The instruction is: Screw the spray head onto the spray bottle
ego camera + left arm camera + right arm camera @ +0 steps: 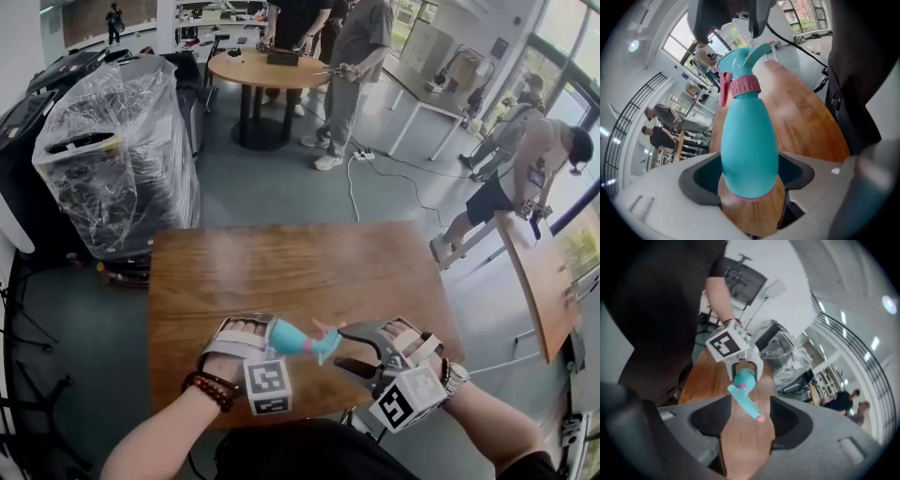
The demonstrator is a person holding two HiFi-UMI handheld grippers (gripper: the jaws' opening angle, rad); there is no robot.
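A teal spray bottle [292,339] lies almost level over the wooden table [281,272], its neck pointing right. My left gripper [272,339] is shut on its wide body [750,140]. The pink collar [745,86] and teal spray head [740,58] with a red trigger [724,89] sit on the neck. My right gripper [349,349] faces it from the right, jaws open. In the right gripper view the spray head [746,401] reaches between the open jaws [749,420], and neither pad touches it.
The near table edge [309,412] runs just under both hands. A plastic-wrapped machine [117,159] stands at the far left. People stand around a round table [267,70] at the back. A tilted wooden tabletop [539,281] stands to the right.
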